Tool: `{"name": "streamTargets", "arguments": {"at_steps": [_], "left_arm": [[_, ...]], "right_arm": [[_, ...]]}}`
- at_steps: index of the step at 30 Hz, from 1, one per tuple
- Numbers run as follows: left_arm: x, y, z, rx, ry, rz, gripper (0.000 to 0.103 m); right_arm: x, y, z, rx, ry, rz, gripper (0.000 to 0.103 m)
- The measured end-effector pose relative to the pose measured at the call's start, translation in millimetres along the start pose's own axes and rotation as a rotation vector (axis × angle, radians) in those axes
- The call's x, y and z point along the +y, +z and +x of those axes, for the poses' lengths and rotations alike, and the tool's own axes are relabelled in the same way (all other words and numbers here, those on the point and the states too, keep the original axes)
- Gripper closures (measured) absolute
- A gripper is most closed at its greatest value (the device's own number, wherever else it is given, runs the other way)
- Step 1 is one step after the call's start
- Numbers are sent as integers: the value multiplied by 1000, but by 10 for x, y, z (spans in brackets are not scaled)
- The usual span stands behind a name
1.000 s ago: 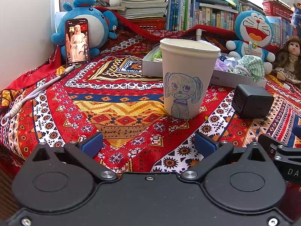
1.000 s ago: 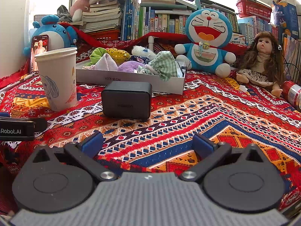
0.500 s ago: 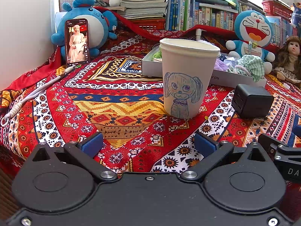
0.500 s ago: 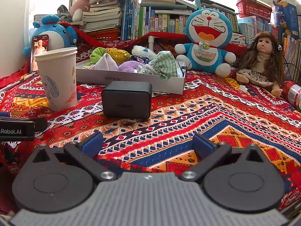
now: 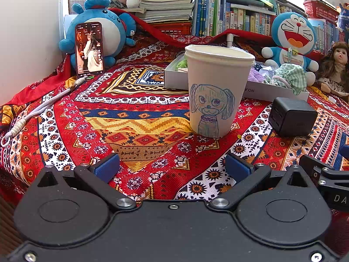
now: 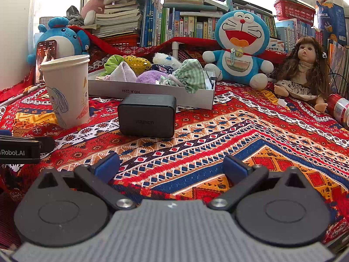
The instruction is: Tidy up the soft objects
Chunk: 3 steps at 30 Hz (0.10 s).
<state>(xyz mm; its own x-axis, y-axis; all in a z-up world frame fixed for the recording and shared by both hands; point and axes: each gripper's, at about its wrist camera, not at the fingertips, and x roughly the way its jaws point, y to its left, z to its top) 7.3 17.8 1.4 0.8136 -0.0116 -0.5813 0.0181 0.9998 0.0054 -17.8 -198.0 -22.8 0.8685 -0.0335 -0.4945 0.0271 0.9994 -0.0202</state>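
Observation:
A shallow white box (image 6: 152, 92) holds several soft scrunchies: green (image 6: 112, 63), yellow (image 6: 137, 62), purple (image 6: 150, 76) and green checked (image 6: 192, 74). The box also shows in the left wrist view (image 5: 270, 90). A white paper cup (image 5: 214, 89) with a drawn dog stands in front of it, and also shows in the right wrist view (image 6: 67, 91). My left gripper (image 5: 172, 167) is open and empty, low over the cloth before the cup. My right gripper (image 6: 171, 166) is open and empty, in front of a black charger block (image 6: 147, 115).
The patterned red cloth (image 6: 240, 135) covers the surface. A Doraemon plush (image 6: 240, 43), a doll (image 6: 305, 69) and a red can (image 6: 340, 109) sit right. A blue plush (image 5: 104, 30) props a phone (image 5: 89, 49). A white cord (image 5: 39, 111) lies left. Books line the back.
Neither gripper has moved and nothing on the cloth has shifted. Only the picture on the phone screen has changed.

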Motion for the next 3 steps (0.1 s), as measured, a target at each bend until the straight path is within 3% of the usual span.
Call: {"name": "streamTargets", "arguments": {"at_steps": [3], "left_arm": [[2,3,0,0,0,3,0]], "right_arm": [[0,1,0,0,0,1,0]]}}
